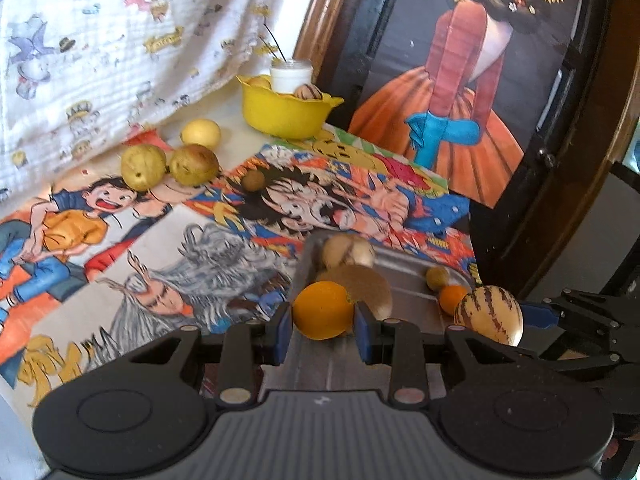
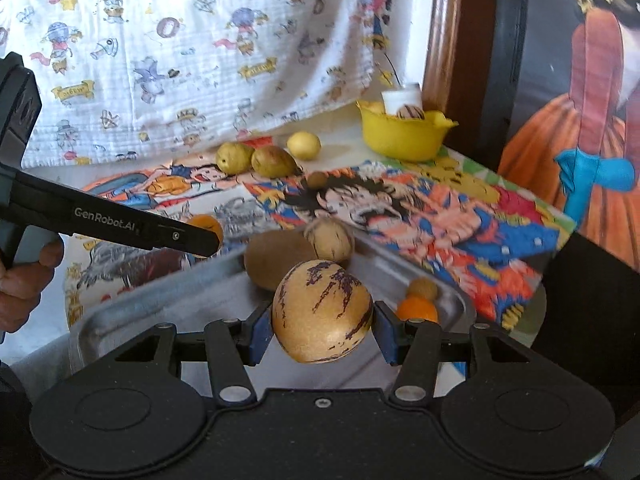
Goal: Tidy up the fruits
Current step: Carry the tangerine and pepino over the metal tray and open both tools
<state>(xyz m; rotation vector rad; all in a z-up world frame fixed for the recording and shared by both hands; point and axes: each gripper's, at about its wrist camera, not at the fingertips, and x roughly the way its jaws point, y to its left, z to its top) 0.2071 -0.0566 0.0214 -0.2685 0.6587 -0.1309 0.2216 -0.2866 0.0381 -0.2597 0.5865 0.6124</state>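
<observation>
My left gripper (image 1: 323, 318) is shut on an orange (image 1: 323, 310), held over the near left part of a metal tray (image 1: 404, 268). My right gripper (image 2: 320, 330) is shut on a striped pepino melon (image 2: 322, 310), which also shows in the left wrist view as the striped melon (image 1: 489, 314). In the tray (image 2: 168, 300) lie a brown kiwi (image 2: 276, 258), a second striped melon (image 2: 330, 238), a small brown fruit (image 2: 422, 288) and a small orange (image 2: 418, 308). The left gripper (image 2: 200, 236) reaches in from the left of the right wrist view, partly hiding its orange (image 2: 210, 224).
On the cartoon-printed cloth (image 1: 160, 240) lie two pears (image 1: 142, 166), (image 1: 194, 164), a lemon (image 1: 200, 133) and a small brown fruit (image 1: 254, 179). A yellow bowl (image 1: 286, 114) with fruit and a white cup (image 1: 291, 74) stands at the back. A dark framed picture (image 1: 480, 80) stands right.
</observation>
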